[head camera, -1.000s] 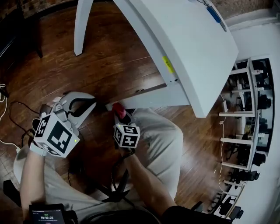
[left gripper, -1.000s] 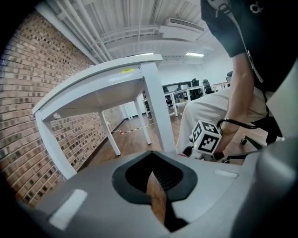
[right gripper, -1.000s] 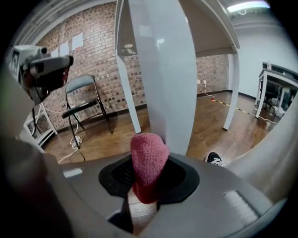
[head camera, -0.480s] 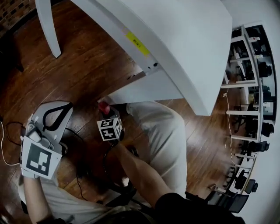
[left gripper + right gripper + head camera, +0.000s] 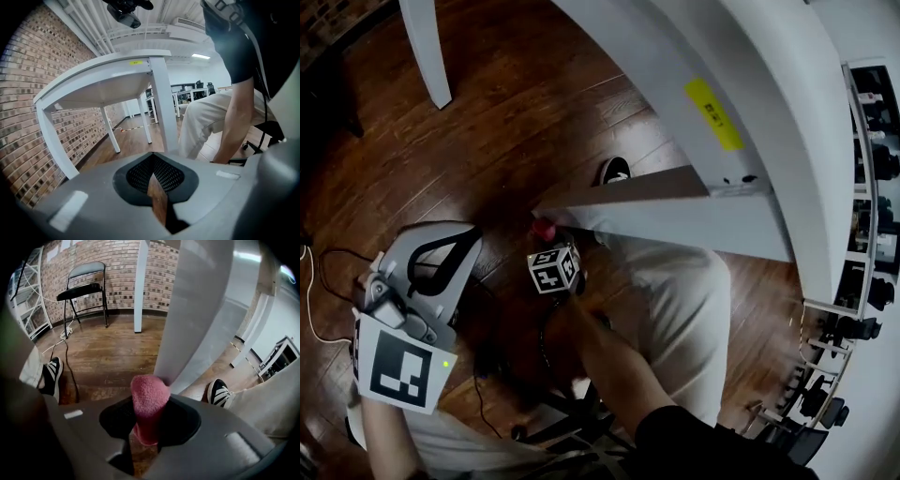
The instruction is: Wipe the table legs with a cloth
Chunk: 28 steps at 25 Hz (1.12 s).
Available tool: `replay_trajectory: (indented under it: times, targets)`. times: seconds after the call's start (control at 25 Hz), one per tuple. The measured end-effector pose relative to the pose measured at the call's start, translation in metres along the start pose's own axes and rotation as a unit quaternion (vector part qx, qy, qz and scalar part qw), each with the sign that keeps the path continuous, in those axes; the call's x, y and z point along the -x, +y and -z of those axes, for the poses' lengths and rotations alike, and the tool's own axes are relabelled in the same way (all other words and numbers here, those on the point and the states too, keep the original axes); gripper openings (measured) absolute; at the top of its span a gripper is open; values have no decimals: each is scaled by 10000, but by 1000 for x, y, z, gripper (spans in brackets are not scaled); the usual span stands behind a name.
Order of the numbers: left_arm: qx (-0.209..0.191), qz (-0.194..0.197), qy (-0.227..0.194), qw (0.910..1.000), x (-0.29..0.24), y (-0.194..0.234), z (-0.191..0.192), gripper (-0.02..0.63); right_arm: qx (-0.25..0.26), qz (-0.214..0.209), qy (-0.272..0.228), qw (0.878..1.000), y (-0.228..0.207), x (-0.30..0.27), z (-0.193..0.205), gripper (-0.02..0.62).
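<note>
A white table leg (image 5: 675,211) slants across the head view from the tabletop (image 5: 750,66) down to the wooden floor. My right gripper (image 5: 548,240) is shut on a pink cloth (image 5: 546,228), which touches the leg's lower end. In the right gripper view the cloth (image 5: 149,397) sticks out between the jaws of the right gripper (image 5: 148,408), its tip against the leg (image 5: 197,310). My left gripper (image 5: 467,236) hangs at lower left, away from the leg, shut with nothing in it. The left gripper (image 5: 153,165) faces the same leg (image 5: 164,108) from a distance.
Another white leg (image 5: 427,47) stands at the far left. A person's shoe (image 5: 614,171) rests on the floor beside the wiped leg. Cables (image 5: 323,277) trail over the floor at left. Shelving (image 5: 872,187) lines the right edge. A folding chair (image 5: 84,282) stands by the brick wall.
My right gripper has carried the cloth in against the leg's lower end, and the view has swung closer to the table. The left gripper stays low at the left, still shut.
</note>
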<state>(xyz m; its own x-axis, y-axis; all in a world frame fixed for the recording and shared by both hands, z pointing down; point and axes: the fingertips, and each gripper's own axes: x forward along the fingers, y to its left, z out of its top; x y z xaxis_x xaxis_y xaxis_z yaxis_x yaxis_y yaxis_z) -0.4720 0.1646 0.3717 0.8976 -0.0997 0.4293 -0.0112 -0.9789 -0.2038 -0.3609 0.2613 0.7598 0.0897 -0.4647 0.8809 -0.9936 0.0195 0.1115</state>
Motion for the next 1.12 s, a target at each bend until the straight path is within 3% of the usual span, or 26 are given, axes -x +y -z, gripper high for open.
replay_trajectory:
  times: [0.44, 0.84, 0.96, 1.12]
  targets:
    - [245, -153, 226, 9993, 3, 14, 17, 2, 49, -30, 343, 9994, 0, -35, 23, 106]
    - [87, -46, 544, 9985, 1, 10, 32, 2, -875, -18, 556, 9946, 7, -60, 29, 106]
    - [123, -68, 633, 9979, -2, 10, 38, 2, -711, -165, 621, 9954, 9, -58, 28, 106]
    - [123, -97, 721, 9973, -11, 7, 37, 2, 46, -404, 952, 9946, 3, -48, 41, 106]
